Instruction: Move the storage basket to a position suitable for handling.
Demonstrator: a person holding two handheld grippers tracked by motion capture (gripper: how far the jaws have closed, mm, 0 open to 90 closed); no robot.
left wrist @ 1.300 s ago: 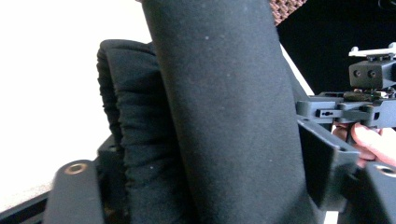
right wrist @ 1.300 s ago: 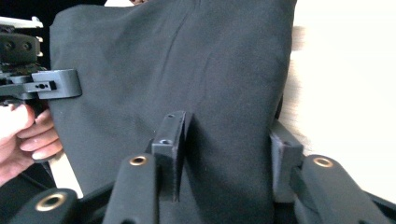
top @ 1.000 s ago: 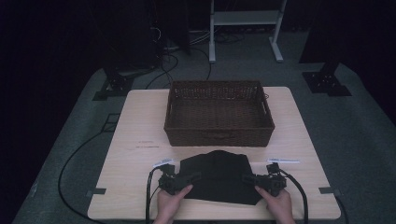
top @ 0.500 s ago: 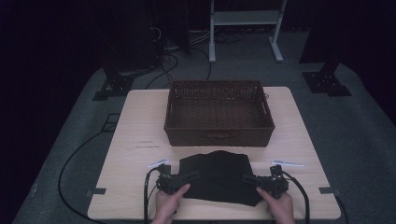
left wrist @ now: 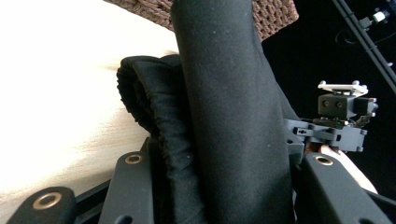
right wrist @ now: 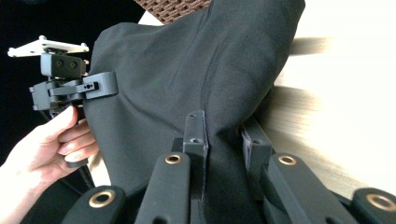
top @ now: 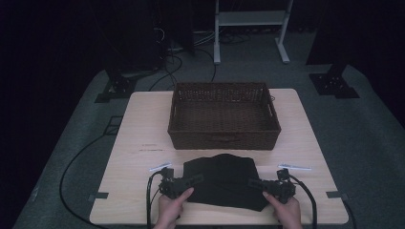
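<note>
A black cloth [top: 223, 179] lies folded on the wooden table [top: 143, 129] near its front edge. My left gripper [top: 190, 180] is shut on the cloth's left edge; its jaws have just been closing. In the left gripper view the thick black fold [left wrist: 229, 116] is pinched between the jaws of the left gripper [left wrist: 224, 186]. My right gripper [top: 254, 182] is shut on the cloth's right edge. In the right gripper view the right gripper [right wrist: 224, 140] pinches a ridge of the cloth [right wrist: 187, 70]. A hand holds each gripper from the front.
A brown wicker basket [top: 223, 138] stands just behind the cloth, mid-table. Small white tape strips [top: 160, 167] [top: 293, 167] lie beside the cloth. Black tape marks [top: 98, 196] sit near the front corners. Cables [top: 76, 162] trail over the grey floor.
Both grippers' jaws have closed onto the cloth's side edges, and the cloth has bunched slightly between them. The hands have stayed in place.
</note>
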